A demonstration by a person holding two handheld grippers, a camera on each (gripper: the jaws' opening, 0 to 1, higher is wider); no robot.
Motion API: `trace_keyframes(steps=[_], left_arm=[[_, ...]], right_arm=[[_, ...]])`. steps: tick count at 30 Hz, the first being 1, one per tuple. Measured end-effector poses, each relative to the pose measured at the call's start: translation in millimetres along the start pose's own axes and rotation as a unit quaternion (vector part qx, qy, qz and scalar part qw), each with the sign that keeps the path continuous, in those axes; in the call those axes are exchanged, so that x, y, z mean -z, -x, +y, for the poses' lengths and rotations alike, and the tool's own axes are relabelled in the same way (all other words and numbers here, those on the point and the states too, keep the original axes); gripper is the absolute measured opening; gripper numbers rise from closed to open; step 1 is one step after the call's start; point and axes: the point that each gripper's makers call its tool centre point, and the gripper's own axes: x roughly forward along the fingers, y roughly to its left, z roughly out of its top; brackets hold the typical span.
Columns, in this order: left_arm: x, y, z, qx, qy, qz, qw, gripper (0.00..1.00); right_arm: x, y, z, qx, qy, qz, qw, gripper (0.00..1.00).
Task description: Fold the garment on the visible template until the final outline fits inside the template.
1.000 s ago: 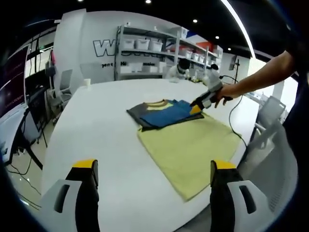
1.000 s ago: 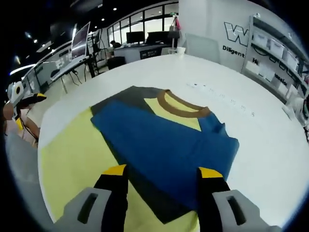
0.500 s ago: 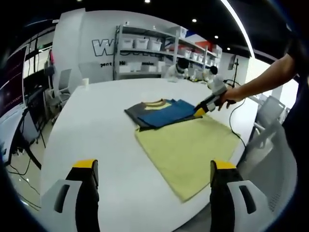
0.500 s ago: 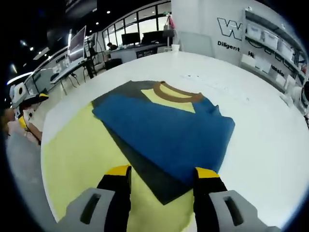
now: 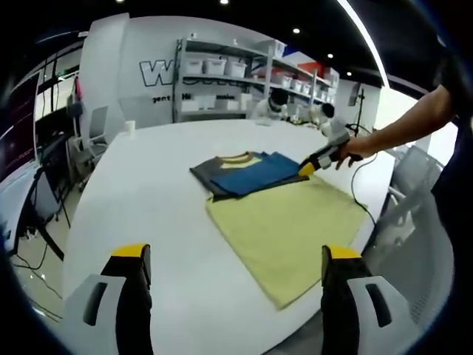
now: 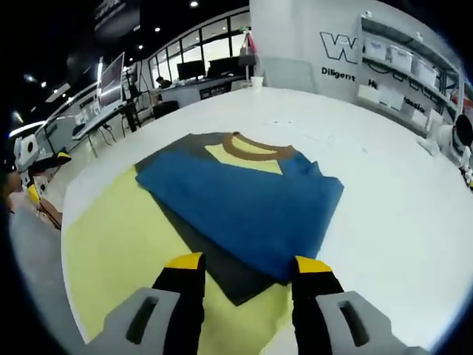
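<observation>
Folded garment (image 6: 244, 200) lies half on the yellow template (image 5: 288, 225), half on bare white tabletop (image 5: 148, 214), near the far edge of the template. My left tool (image 5: 235, 275) hangs wide open, empty. My right tool (image 6: 244, 268) open, empty, just off the garment's near corner.

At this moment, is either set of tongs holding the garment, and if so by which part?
Nothing is held. The left tongs hang open over bare table; the right tongs stand open just short of the folded garment's near edge.
</observation>
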Motion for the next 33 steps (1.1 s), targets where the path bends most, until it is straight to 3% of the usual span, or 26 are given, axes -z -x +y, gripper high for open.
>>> trace_keyframes(steps=[4,5,9,12,14,19,29,31,33], left_arm=[[1.5,0,-0.1,0.001,-0.001,0.001,1.0000,0.93],[2.2,1,0.1,0.001,-0.002,0.002,1.0000,0.93],[3.7,1,2.5,0.000,-0.001,0.003,1.0000,0.93],[4.6,1,4.1,0.000,0.000,0.004,1.0000,0.93],[4.4,0,4.3,0.001,-0.002,0.005,1.0000,0.93],[1.7,-4,1.3,0.007,-0.009,0.006,0.9999,0.93],[2.3,-16,-13.9,0.024,-0.020,0.013,0.9994,0.92],[2.8,-18,-17.7,0.026,-0.024,0.015,0.9993,0.92],[3.7,-19,-19.7,0.029,-0.026,0.016,0.9991,0.92]], right_arm=[[10.5,-5,4,-0.013,-0.028,0.013,0.9995,0.42],[4.9,-5,2,-0.006,-0.011,-0.008,0.9999,0.40],[9.3,-2,-3,0.007,-0.021,-0.002,0.9998,0.34],[10.0,0,-14,0.040,-0.076,-0.008,0.9963,0.26],[11.3,1,-11,0.034,-0.065,-0.006,0.9973,0.26],[14.8,3,-7,0.045,-0.050,-0.006,0.9977,0.31],[6.8,8,11,0.016,-0.053,-0.018,0.9983,0.57],[4.4,12,13,0.014,-0.052,-0.024,0.9982,0.58],[1.3,17,14,0.011,-0.024,-0.028,0.9993,0.55]])
